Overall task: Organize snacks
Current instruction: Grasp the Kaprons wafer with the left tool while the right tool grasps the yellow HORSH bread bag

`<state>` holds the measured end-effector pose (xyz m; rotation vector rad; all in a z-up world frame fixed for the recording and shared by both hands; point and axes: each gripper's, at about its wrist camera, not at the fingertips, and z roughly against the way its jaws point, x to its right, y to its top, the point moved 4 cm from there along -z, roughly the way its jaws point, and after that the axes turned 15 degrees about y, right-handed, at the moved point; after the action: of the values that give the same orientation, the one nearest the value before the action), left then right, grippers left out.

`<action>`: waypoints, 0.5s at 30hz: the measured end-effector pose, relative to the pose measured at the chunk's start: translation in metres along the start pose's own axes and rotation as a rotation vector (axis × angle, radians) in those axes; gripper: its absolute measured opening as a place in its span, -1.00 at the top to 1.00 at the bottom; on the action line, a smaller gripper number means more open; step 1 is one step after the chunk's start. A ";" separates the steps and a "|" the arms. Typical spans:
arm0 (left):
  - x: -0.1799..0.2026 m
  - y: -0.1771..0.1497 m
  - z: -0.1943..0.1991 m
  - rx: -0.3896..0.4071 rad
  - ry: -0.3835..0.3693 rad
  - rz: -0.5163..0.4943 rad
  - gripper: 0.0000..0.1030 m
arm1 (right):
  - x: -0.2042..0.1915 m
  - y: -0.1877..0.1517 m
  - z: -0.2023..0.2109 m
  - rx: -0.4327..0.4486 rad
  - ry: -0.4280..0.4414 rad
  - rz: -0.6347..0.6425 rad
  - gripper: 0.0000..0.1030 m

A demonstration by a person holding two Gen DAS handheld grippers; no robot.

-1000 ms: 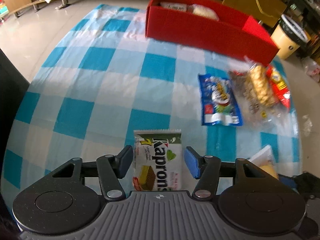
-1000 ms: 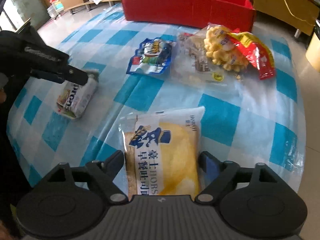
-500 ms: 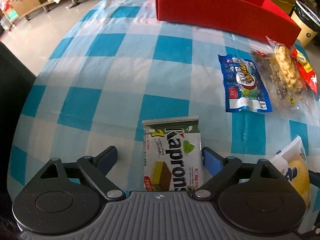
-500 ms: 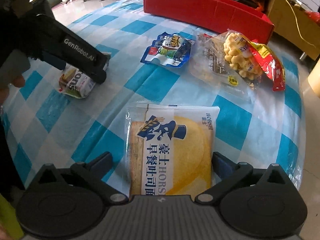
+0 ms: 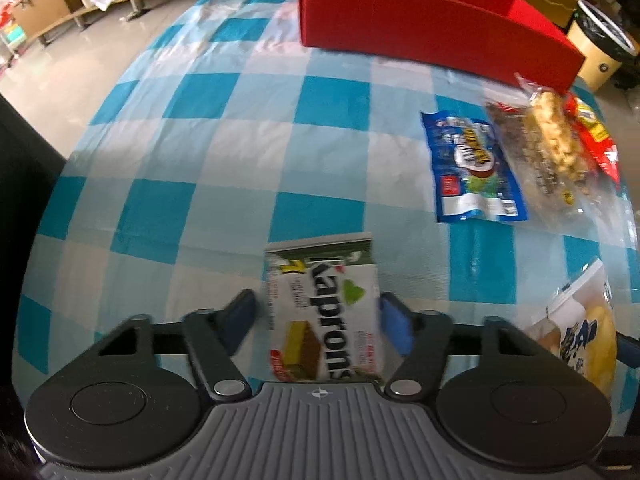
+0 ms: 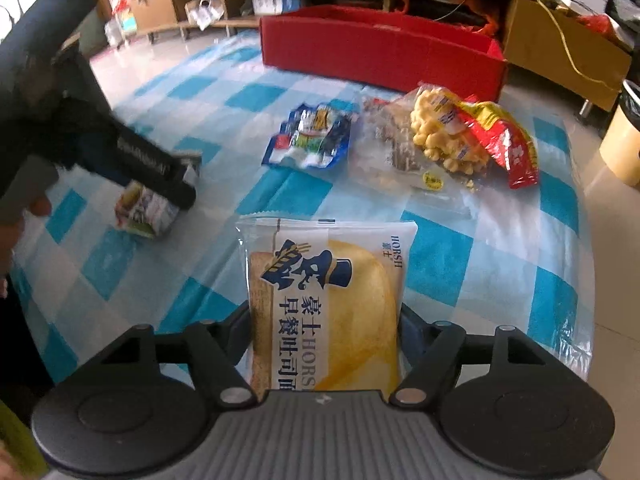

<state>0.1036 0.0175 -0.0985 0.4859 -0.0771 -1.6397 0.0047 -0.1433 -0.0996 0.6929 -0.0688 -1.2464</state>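
1. We hold the left gripper (image 5: 318, 314) over a white and green wafer pack (image 5: 324, 312) that lies on the blue checked cloth (image 5: 224, 152). Its jaws are closing, with the pack between the blue pads (image 5: 394, 326); the pads sit right at the pack's two long edges, seemingly touching.
2. We hold the right gripper (image 6: 324, 326) over a yellow and white bread packet (image 6: 326, 304) that sits near the front of the cloth. Its jaws are also closing, and the fingers press against both sides of the packet.
3. In the right wrist view we see the left gripper (image 6: 176, 188) at the far left, a person's hand (image 6: 24, 216) on its handle, and the wafer pack (image 6: 144, 208) under its tip.
4. Further back a blue snack bag (image 6: 310, 138) lies flat, and just to its right a clear bag of puffed snacks (image 6: 424, 140) overlaps a red packet (image 6: 504, 136).
5. A red box (image 5: 432, 28) stands at the far edge of the cloth, well apart from both grippers; something pale lies inside it, too blurred for us to name.
6. A pale round bin (image 5: 600, 52) stands on the floor beyond the box.
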 end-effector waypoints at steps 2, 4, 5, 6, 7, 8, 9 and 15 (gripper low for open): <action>-0.001 0.000 0.002 -0.001 -0.007 0.016 -0.27 | 0.004 0.001 0.004 0.017 -0.004 -0.022 -0.36; -0.004 0.000 0.002 -0.008 -0.026 0.033 -0.27 | 0.008 0.002 0.006 0.030 0.007 -0.053 -0.35; -0.005 0.001 0.003 -0.009 -0.030 0.036 -0.27 | 0.011 0.003 0.007 0.036 0.013 -0.070 -0.35; -0.006 0.001 0.003 -0.009 -0.035 0.044 -0.27 | 0.013 0.004 0.007 0.040 0.015 -0.083 -0.35; -0.007 0.002 0.005 -0.008 -0.045 0.050 -0.27 | 0.015 0.004 0.008 0.045 0.015 -0.093 -0.35; -0.008 0.003 0.006 -0.003 -0.058 0.054 -0.27 | 0.016 0.005 0.009 0.051 0.021 -0.101 -0.35; -0.009 0.004 0.008 0.004 -0.066 0.060 -0.27 | 0.017 0.006 0.010 0.056 0.028 -0.109 -0.35; -0.005 0.005 0.023 0.062 -0.060 0.051 -0.27 | 0.021 0.009 0.014 0.094 0.026 -0.127 -0.35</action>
<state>0.1008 0.0165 -0.0748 0.4783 -0.1834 -1.6060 0.0132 -0.1666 -0.0900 0.8049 -0.0635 -1.3624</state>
